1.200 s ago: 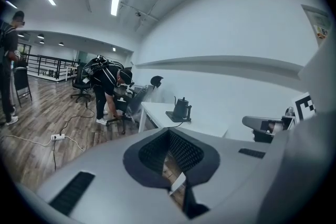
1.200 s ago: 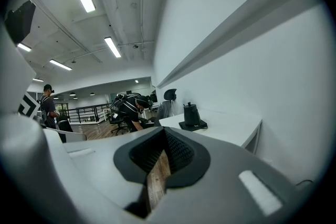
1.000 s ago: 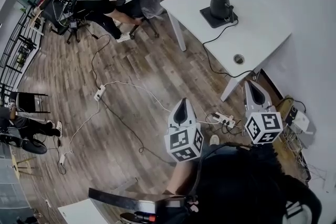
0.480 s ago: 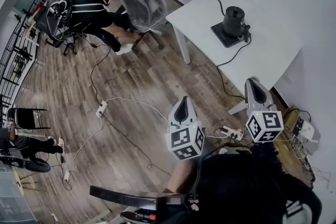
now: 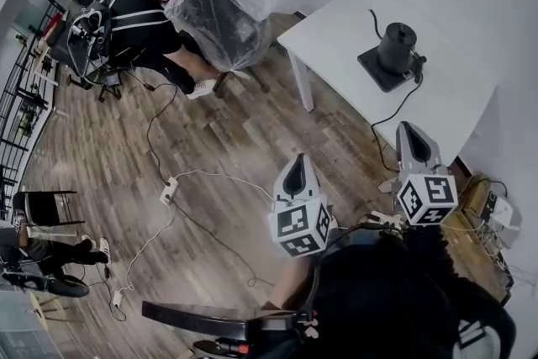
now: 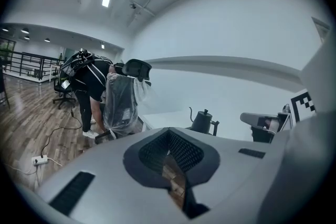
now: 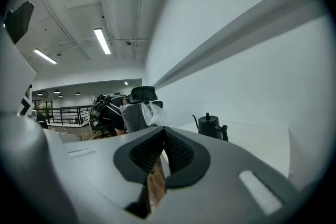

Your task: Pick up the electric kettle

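While left tool and right tool aim toward kettle, both pressed together, empty

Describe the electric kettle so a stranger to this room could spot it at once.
Find the white table against the white wall, beside the plastic-wrapped office chair. On it sits a flat dark square base, and the electric kettle stands on that. It is the black pot with a thin curved gooseneck spout, a knobbed lid and a side handle.

Kettle beyond closed jaws
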